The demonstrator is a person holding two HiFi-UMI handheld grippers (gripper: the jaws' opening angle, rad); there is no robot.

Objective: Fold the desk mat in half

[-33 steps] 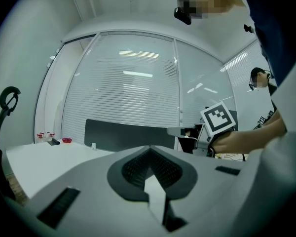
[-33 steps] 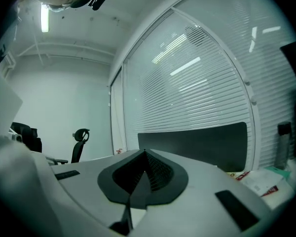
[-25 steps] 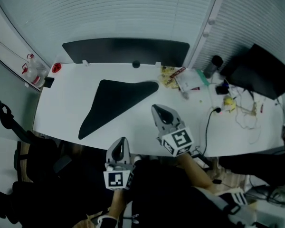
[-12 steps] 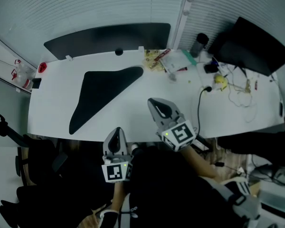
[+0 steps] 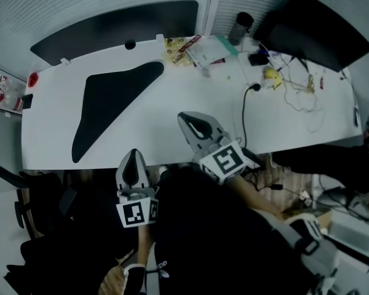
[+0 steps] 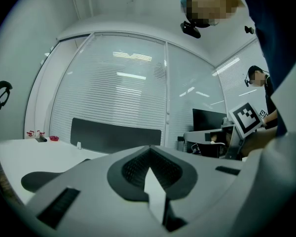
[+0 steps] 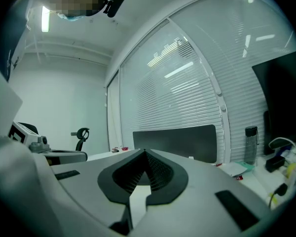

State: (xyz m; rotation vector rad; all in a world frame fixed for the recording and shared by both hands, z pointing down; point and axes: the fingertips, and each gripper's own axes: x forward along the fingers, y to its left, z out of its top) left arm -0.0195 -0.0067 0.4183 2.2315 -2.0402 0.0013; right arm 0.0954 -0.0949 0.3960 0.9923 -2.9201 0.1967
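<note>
Mat lies folded on the desk. Our right gripper has drawn away from it. Both its jaws and the left gripper jaws are clenched, empty.

No legible text; only square markers on cubes of left tool and right tool.
</note>
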